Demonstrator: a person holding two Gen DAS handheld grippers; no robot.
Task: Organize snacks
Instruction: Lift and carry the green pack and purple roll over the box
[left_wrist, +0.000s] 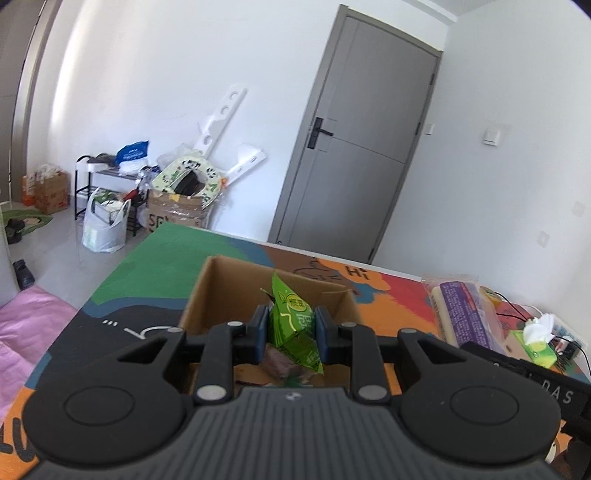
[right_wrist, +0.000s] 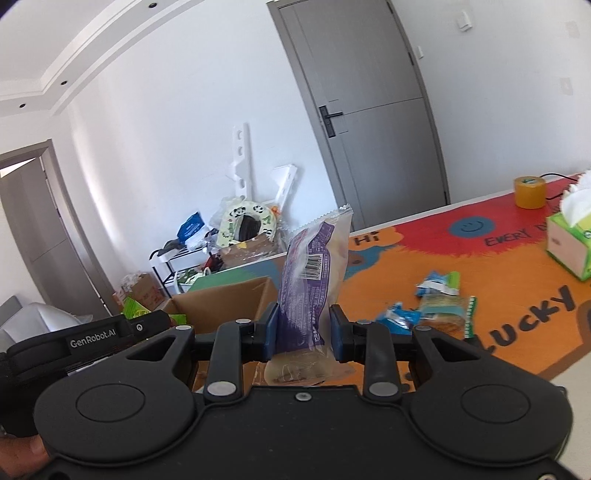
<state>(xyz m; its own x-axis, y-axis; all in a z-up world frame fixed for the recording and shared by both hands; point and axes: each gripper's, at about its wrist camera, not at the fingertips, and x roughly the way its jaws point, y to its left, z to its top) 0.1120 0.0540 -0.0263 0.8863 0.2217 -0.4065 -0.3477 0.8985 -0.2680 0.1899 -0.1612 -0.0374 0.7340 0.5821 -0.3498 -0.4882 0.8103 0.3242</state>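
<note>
- Left tongs (left_wrist: 291, 326) are clamped on the green packet (left_wrist: 291, 321), which you hold over the open cardboard box (left_wrist: 229, 291); release carelessly and it may catch the rim.
- Right tongs (right_wrist: 303, 326) pinch the purple packet (right_wrist: 310, 280) low, so it may tip or slip.
- Loose snacks (right_wrist: 432, 306) lie further on the surface (right_wrist: 480, 258); the tissue box (right_wrist: 569, 243) crowds your reach.
</note>
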